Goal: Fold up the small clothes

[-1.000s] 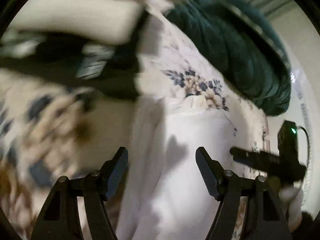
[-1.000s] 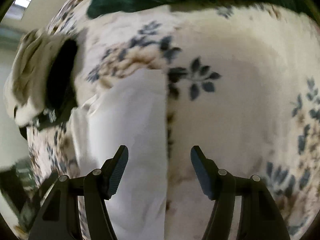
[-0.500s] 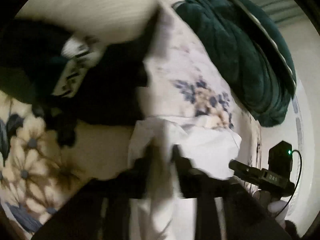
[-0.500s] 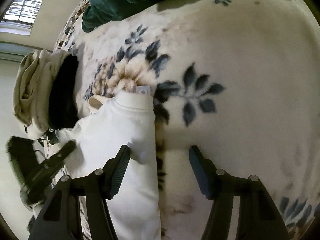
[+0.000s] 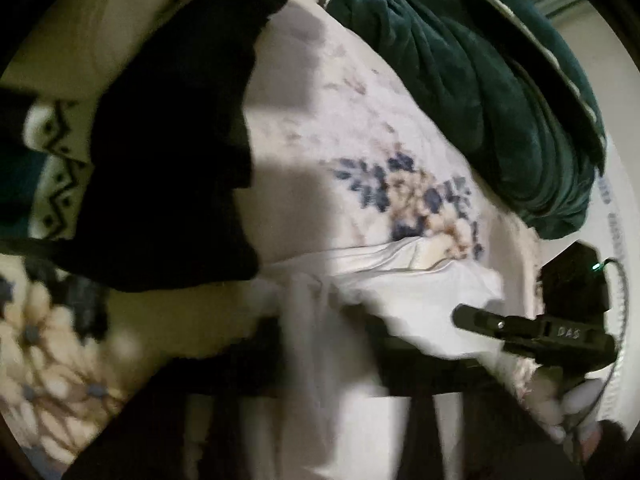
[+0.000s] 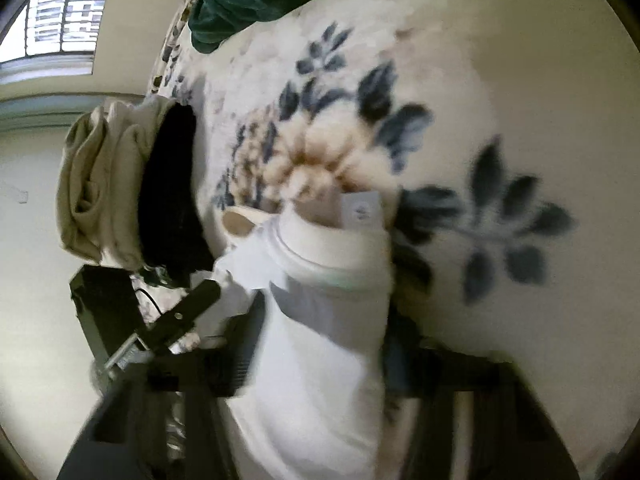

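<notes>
A small white garment lies on a cream floral blanket. In the left wrist view my left gripper is blurred and its jaws are closed on a fold of the white garment. The right gripper shows there at the right. In the right wrist view the white garment lies half folded with its collar and label up. My right gripper has its jaws on both sides of the garment, narrowed around it. The left gripper shows there at the left.
A dark green blanket is heaped at the far side of the bed. A black garment and a beige garment are piled to the left. A window is in the wall beyond.
Both grippers dropped onto the white garment. The left one closed on a fold of it. The right one narrowed from wide open around the garment's folded side.
</notes>
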Demonstrator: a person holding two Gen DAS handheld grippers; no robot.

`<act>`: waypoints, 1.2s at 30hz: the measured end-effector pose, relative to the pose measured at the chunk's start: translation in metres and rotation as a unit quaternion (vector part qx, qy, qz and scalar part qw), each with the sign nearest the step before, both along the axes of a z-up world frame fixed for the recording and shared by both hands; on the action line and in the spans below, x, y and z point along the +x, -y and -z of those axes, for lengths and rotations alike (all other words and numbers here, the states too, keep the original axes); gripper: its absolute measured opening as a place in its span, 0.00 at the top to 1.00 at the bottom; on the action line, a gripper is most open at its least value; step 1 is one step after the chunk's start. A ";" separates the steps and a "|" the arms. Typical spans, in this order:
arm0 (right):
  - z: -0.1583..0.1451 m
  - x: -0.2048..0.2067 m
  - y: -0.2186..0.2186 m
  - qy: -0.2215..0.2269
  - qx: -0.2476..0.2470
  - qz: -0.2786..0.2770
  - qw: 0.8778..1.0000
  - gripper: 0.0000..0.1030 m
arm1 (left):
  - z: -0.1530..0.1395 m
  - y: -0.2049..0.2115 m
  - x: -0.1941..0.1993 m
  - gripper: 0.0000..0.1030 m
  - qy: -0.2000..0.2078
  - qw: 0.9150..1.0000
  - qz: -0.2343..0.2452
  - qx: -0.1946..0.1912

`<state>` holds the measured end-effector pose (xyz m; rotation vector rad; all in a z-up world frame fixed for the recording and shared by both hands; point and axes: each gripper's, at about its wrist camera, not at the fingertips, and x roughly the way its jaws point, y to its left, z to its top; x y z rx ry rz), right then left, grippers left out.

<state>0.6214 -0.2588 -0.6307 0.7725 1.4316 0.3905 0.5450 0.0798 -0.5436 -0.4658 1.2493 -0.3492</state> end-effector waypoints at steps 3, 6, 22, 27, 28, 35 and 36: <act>-0.007 0.002 -0.011 0.013 -0.016 -0.016 1.000 0.90 | -0.010 -0.003 -0.006 0.97 0.032 0.999 0.008 0.004; -0.022 0.000 -0.018 0.034 -0.024 -0.024 0.999 0.95 | -0.026 -0.003 -0.011 0.97 0.059 0.998 0.012 0.009; -0.020 0.003 -0.036 0.002 -0.087 -0.047 0.995 0.71 | 0.013 -0.016 0.002 0.75 -0.036 0.999 -0.001 -0.019; -0.010 0.001 -0.046 -0.010 -0.077 -0.059 0.995 0.60 | -0.007 -0.014 -0.004 0.74 -0.030 0.999 0.012 0.030; -0.010 0.000 -0.047 -0.009 -0.076 -0.062 0.995 0.60 | -0.017 -0.018 -0.009 0.71 -0.012 0.999 0.008 0.037; -0.007 0.003 -0.049 -0.005 -0.073 -0.079 0.994 0.61 | 0.006 -0.014 -0.001 0.35 -0.022 0.998 -0.001 0.056; -0.006 0.004 -0.049 -0.006 -0.072 -0.076 0.994 0.60 | 0.005 -0.014 0.001 0.35 -0.016 0.998 -0.009 0.055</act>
